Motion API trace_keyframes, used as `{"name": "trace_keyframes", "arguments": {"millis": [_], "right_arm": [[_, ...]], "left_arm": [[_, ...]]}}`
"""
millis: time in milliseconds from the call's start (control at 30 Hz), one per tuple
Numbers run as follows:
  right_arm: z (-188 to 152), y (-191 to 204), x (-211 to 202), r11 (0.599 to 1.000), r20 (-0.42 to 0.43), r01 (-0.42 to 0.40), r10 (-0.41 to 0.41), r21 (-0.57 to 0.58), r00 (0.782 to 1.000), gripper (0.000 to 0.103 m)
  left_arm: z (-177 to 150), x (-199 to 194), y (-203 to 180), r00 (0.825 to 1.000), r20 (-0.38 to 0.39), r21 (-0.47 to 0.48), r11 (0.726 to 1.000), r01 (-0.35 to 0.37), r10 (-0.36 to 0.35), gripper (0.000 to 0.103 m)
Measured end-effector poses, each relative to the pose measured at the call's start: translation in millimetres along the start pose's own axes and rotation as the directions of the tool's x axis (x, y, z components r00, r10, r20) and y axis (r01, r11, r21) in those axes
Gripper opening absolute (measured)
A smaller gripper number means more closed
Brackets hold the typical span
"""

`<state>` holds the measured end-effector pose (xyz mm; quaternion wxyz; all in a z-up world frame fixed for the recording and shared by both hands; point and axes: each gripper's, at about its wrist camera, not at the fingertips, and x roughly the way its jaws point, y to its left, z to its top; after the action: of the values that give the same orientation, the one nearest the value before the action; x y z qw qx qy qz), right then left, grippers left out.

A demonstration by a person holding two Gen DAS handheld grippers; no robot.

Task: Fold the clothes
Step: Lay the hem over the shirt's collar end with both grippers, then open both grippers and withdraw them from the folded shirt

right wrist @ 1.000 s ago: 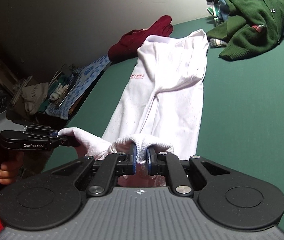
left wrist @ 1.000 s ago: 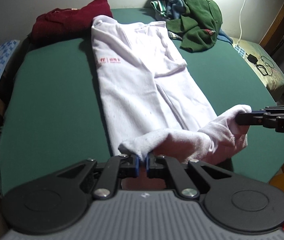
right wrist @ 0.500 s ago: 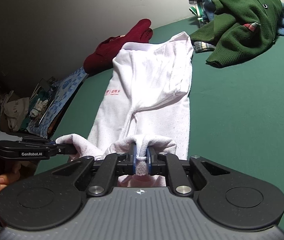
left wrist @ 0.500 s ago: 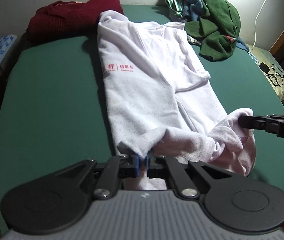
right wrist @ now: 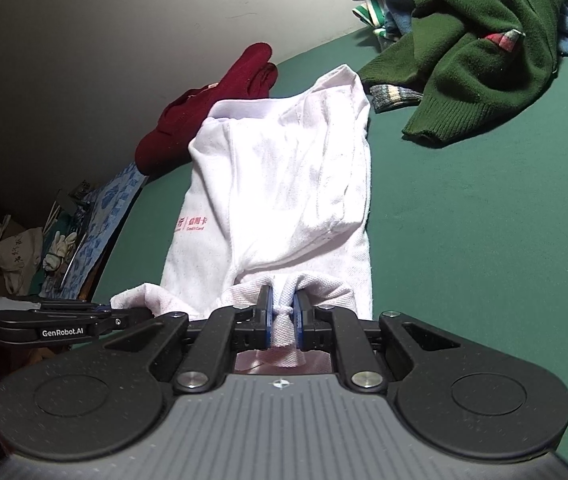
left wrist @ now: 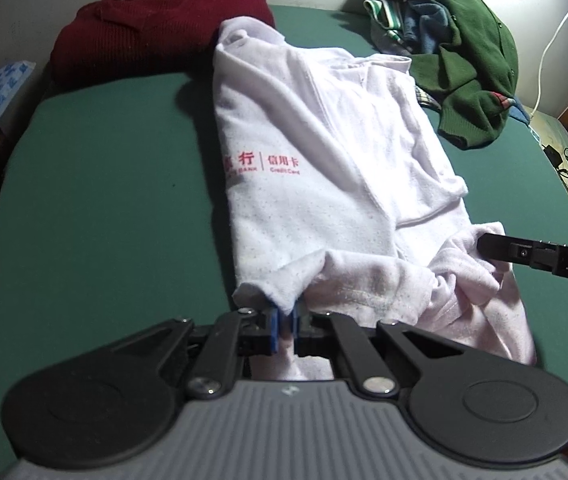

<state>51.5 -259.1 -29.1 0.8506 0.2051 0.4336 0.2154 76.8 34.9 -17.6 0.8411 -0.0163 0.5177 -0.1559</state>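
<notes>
A white shirt (left wrist: 324, 168) with red print lies lengthwise on the green table (left wrist: 104, 208), collar end far from me. Its near hem is lifted and doubled over the body. My left gripper (left wrist: 284, 312) is shut on the hem's left corner. The right gripper (left wrist: 484, 246) reaches in from the right edge of the left wrist view, pinching the other corner. In the right wrist view the white shirt (right wrist: 284, 184) stretches away, my right gripper (right wrist: 283, 306) is shut on a bunched fold of hem, and the left gripper (right wrist: 146, 312) holds cloth at the left.
A dark red sweater (left wrist: 156, 28) lies folded at the far left edge. A heap with a green cardigan (left wrist: 472, 56) sits at the far right. White cable (left wrist: 552, 40) and charger lie off the table's right. Clutter and blue patterned cloth (right wrist: 100, 216) stand beyond the left edge.
Both grippers have carried the hem forward over the shirt toward the collar and sunk a little. The folded-over part now covers more of the body. Both grips stayed shut.
</notes>
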Motion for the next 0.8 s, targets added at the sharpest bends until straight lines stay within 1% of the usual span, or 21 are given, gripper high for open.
{"name": "trace_keyframes", "arguments": {"millis": [133, 167, 233, 300, 333, 367, 400, 433, 500, 533, 567, 600, 633, 700, 733, 767, 800], "right_arm": [[5.7, -8.4, 10.3, 0.999, -0.005, 0.022, -0.022, 0.027, 1.0, 0.013], [6.9, -10.3, 11.7, 0.999, -0.004, 0.02, -0.02, 0.032, 1.0, 0.016], [9.3, -13.2, 12.8, 0.999, 0.004, 0.009, -0.009, 0.05, 1.0, 0.018], [11.9, -14.2, 9.6, 0.998, 0.036, -0.005, 0.003, 0.056, 0.999, 0.019], [13.2, -13.7, 5.6, 0.999, 0.062, -0.01, 0.007, 0.052, 0.998, 0.024], [15.1, -13.2, 2.0, 0.999, 0.09, -0.013, 0.009, 0.045, 0.996, 0.033], [16.4, -11.9, -2.8, 0.999, 0.121, -0.013, 0.009, 0.034, 0.993, 0.037], [17.9, -9.4, -7.5, 1.0, 0.146, -0.01, 0.007, 0.019, 0.989, 0.038], [20.0, -1.9, -15.2, 0.999, 0.152, -0.019, 0.024, -0.033, 0.988, 0.037], [20.0, 3.2, -19.5, 0.997, 0.143, -0.028, 0.038, -0.068, 0.989, 0.036], [19.0, 9.1, -23.0, 0.993, 0.128, -0.039, 0.053, -0.11, 0.99, 0.036], [16.2, 16.9, -26.3, 0.984, 0.096, -0.054, 0.071, -0.169, 0.993, 0.036], [12.2, 25.4, -28.0, 0.97, 0.053, -0.069, 0.084, -0.233, 0.995, 0.036], [1.3, 38.9, -26.9, 0.938, -0.028, -0.092, 0.087, -0.335, 0.996, 0.035], [-4.4, 43.4, -24.0, 0.924, -0.062, -0.1, 0.083, -0.369, 0.995, 0.031], [-9.4, 46.1, -18.6, 0.914, -0.089, -0.096, 0.066, -0.395, 0.994, 0.029], [-14.0, 48.3, -12.5, 0.904, -0.114, -0.089, 0.045, -0.418, 0.992, 0.028]], "left_arm": [[8.4, 9.7, 5.5, 1.0, -0.005, -0.023, 1.0, -0.002, 0.002, 0.003], [10.5, 12.3, 6.7, 1.0, -0.008, -0.028, 1.0, -0.002, 0.001, 0.004], [14.2, 15.6, 8.9, 1.0, -0.007, -0.033, 0.999, -0.002, 0.002, 0.006], [17.2, 16.2, 11.7, 1.0, 0.0, -0.04, 0.999, 0.002, -0.002, 0.007], [18.6, 15.4, 13.7, 1.0, 0.005, -0.045, 0.999, 0.001, -0.001, 0.011], [19.9, 13.7, 15.9, 1.0, 0.011, -0.051, 0.999, -0.001, 0.002, 0.015], [21.1, 10.8, 18.4, 1.0, 0.02, -0.058, 0.998, -0.003, 0.004, 0.016], [21.8, 6.2, 20.5, 0.999, 0.034, -0.063, 0.998, -0.004, 0.006, 0.016], [20.6, -11.9, 22.4, 0.996, 0.09, -0.053, 0.999, 0.003, 0.002, 0.015], [18.4, -21.7, 22.2, 0.994, 0.113, -0.038, 0.999, 0.017, -0.012, 0.017], [15.1, -31.2, 21.2, 0.991, 0.128, -0.016, 0.999, 0.04, -0.037, 0.025], [10.9, -38.9, 18.8, 0.989, 0.133, 0.011, 0.998, 0.063, -0.064, 0.029], [5.6, -43.5, 14.4, 0.989, 0.124, 0.044, 0.996, 0.08, -0.085, 0.031], [-9.3, -46.3, -1.2, 0.99, 0.084, 0.134, 0.986, 0.104, -0.115, 0.031], [-16.7, -44.4, -9.0, 0.989, 0.059, 0.171, 0.978, 0.12, -0.132, 0.031], [-24.3, -39.7, -17.2, 0.988, 0.026, 0.202, 0.969, 0.143, -0.151, 0.029], [-30.4, -32.5, -24.3, 0.987, -0.008, 0.225, 0.962, 0.157, -0.159, 0.028]]}}
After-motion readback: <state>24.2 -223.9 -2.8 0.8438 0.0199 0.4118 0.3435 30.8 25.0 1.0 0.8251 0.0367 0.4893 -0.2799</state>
